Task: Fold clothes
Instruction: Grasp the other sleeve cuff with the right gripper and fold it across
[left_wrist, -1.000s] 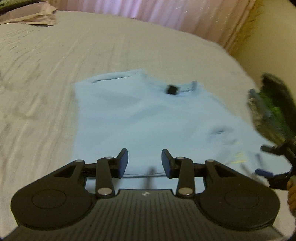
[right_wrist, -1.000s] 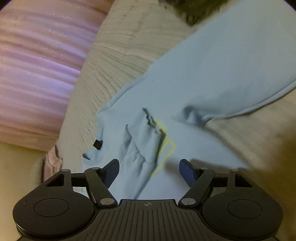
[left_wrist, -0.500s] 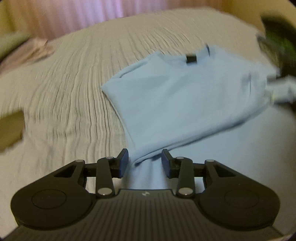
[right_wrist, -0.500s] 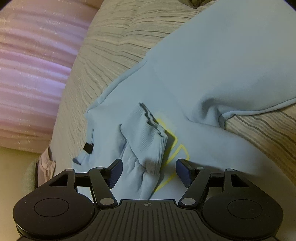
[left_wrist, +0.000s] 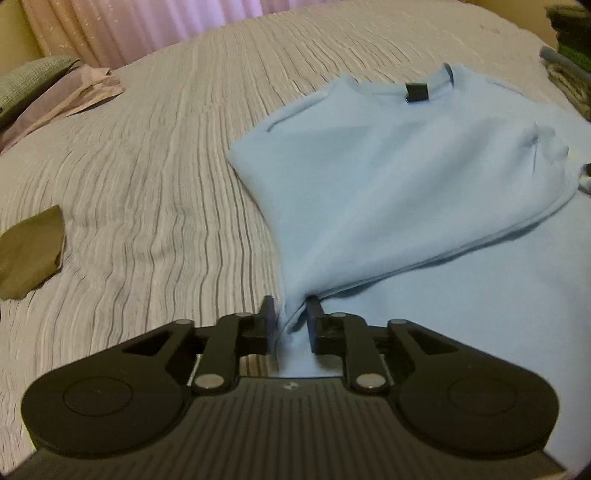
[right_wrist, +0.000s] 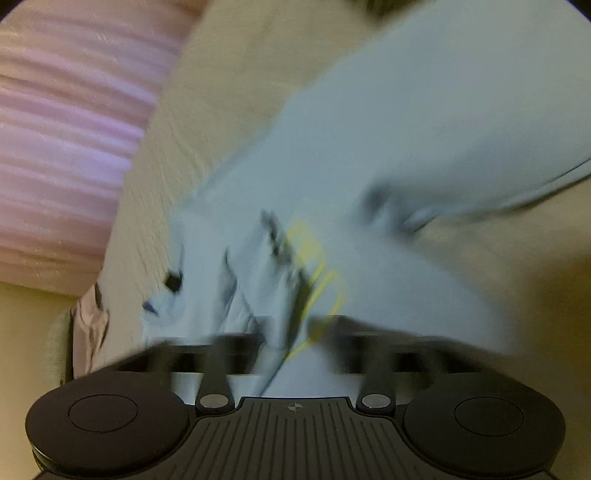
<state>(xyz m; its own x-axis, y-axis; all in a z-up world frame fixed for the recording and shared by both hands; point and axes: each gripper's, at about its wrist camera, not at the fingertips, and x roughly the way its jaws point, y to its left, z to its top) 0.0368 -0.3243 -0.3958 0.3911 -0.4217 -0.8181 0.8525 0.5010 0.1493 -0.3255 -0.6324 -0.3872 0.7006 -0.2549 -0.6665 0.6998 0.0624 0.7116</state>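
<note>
A light blue sweatshirt (left_wrist: 388, 177) lies on the striped beige bedspread (left_wrist: 147, 166), its black neck label (left_wrist: 416, 91) at the far side. A folded lower side edge of it rises into my left gripper (left_wrist: 291, 314), which is shut on that fabric. The right wrist view is blurred. There the ribbed sleeve cuff (right_wrist: 266, 266) lies over a yellow print (right_wrist: 317, 273) on the sweatshirt (right_wrist: 424, 129). My right gripper (right_wrist: 288, 328) has its fingers drawn in close on the sleeve.
A brown cloth (left_wrist: 29, 251) lies at the left of the bed. A mauve garment (left_wrist: 62, 99) and a green pillow (left_wrist: 29, 77) sit at the far left, before a pink curtain (left_wrist: 166, 22). A dark pile (left_wrist: 569, 37) shows at the far right.
My left gripper went from open over the hem to shut on the sweatshirt's folded edge. My right gripper's fingers narrowed from wide open onto the sleeve.
</note>
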